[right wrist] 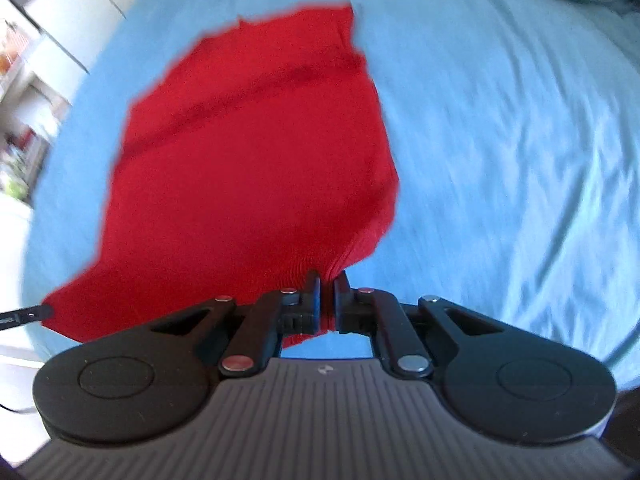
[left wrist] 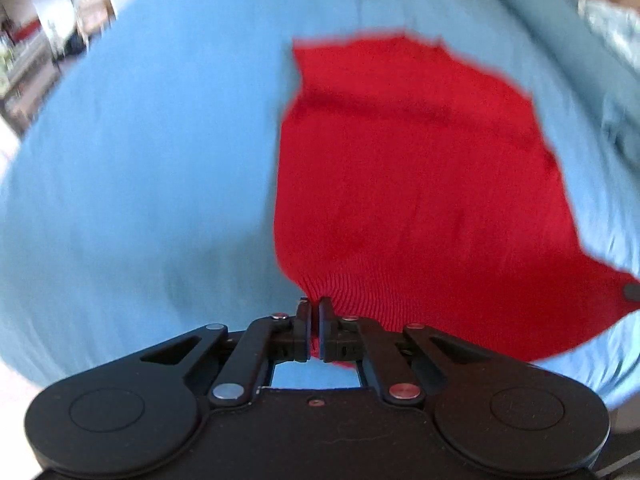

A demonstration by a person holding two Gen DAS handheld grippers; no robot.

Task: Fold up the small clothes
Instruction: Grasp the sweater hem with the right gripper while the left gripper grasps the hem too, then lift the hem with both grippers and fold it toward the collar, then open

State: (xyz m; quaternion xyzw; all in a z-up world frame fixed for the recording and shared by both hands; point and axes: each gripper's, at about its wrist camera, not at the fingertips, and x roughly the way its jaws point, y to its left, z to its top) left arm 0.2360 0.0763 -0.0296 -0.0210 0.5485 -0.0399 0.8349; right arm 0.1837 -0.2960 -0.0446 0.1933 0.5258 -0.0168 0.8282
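A red knit garment [left wrist: 416,184] lies spread on a blue bed sheet [left wrist: 152,152]. My left gripper [left wrist: 315,308] is shut on the garment's near left ribbed corner. In the right wrist view the same red garment [right wrist: 248,160] stretches away from me, and my right gripper [right wrist: 327,280] is shut on its near right ribbed corner. The near hem hangs taut between the two grippers and is lifted off the sheet. The right gripper's tip shows at the far right of the left wrist view [left wrist: 632,292]; the left gripper's tip shows at the left edge of the right wrist view [right wrist: 36,313].
The blue sheet [right wrist: 500,140] covers the bed all around the garment. A rumpled teal duvet [left wrist: 600,60] lies at the far right. Shelves and furniture [left wrist: 36,52] stand beyond the bed's left edge. Both views are motion-blurred.
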